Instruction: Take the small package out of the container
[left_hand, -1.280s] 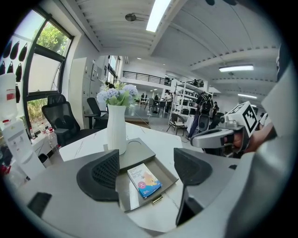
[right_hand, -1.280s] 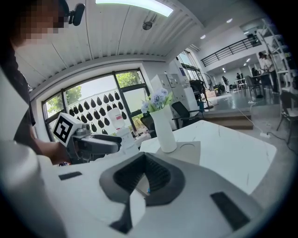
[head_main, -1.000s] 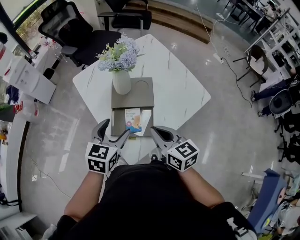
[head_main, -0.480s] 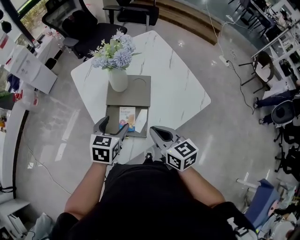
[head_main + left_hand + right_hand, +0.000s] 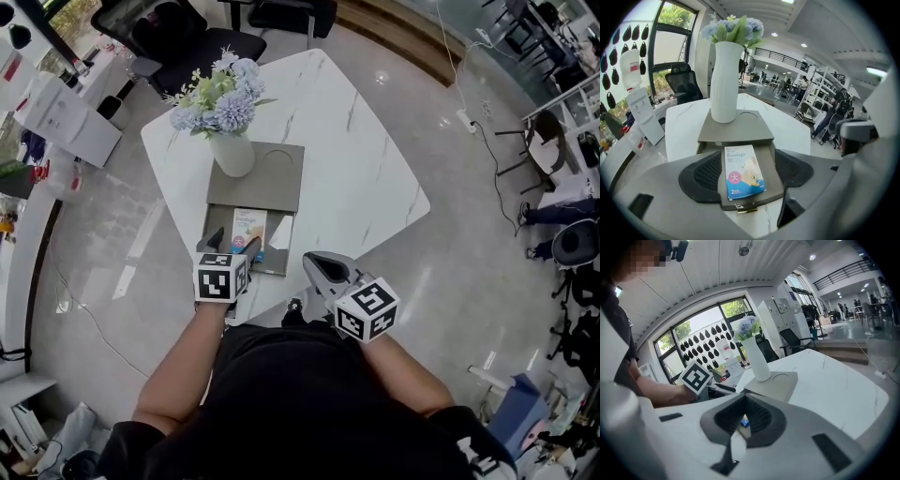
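Note:
A grey container (image 5: 258, 178) stands on the white marble table (image 5: 356, 178), and its drawer (image 5: 282, 242) is pulled out toward me. Flat in the drawer lies the small bandage package (image 5: 247, 228), blue, white and pink. My left gripper (image 5: 234, 242) is open at the drawer's near end, one jaw on each side. In the left gripper view the package (image 5: 742, 171) lies between the pads (image 5: 705, 176), and nothing presses on it. My right gripper (image 5: 317, 262) is shut and empty, held off the table's near corner. The right gripper view (image 5: 744, 420) looks across at the container (image 5: 776, 383).
A white vase of blue flowers (image 5: 230, 148) stands on the container's lid beside a round recess (image 5: 279, 157). Black office chairs (image 5: 178, 37) sit beyond the table and a white cabinet (image 5: 61, 117) is on the left. The table's near corner is close to my body.
My left gripper has moved forward, and its open jaws now straddle the drawer's near end and the package. The right gripper has stayed where it was.

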The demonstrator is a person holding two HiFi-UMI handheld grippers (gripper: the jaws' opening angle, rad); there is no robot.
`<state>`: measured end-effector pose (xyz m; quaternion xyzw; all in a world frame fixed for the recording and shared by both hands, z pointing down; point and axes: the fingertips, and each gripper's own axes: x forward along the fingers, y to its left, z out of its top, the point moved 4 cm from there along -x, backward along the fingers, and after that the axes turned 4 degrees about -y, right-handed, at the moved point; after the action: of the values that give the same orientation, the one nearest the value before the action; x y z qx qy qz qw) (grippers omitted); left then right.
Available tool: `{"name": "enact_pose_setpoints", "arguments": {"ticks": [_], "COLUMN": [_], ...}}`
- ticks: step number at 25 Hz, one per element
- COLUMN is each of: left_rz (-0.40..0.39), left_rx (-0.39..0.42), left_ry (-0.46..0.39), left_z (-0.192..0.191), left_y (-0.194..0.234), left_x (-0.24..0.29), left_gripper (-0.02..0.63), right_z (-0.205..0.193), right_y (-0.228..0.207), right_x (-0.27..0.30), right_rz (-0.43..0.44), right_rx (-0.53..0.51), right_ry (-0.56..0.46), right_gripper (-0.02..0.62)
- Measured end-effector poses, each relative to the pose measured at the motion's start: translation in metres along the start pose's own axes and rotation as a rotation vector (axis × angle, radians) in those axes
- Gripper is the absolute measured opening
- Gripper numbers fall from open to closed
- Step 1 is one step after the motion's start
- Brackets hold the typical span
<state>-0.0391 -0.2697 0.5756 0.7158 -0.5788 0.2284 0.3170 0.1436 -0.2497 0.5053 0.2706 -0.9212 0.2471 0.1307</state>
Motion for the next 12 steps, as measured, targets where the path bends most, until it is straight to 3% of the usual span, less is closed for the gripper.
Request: {"name": "enact_pose_setpoints", "arguments": {"ticks": [12], "left_rz": [0.094], "left_rx": [-0.045], "left_ry": [0.14], "left_z": [-0.031], "left_y": [0.007], "left_x": [0.061], "left_gripper": [0.375], "right_z": [-0.016], "right_y": [-0.028], "right_x": [0.004], "right_rz": [0.027], "right_rx": [0.033], "right_ry": [0.064], "right_gripper": [0.0]}}
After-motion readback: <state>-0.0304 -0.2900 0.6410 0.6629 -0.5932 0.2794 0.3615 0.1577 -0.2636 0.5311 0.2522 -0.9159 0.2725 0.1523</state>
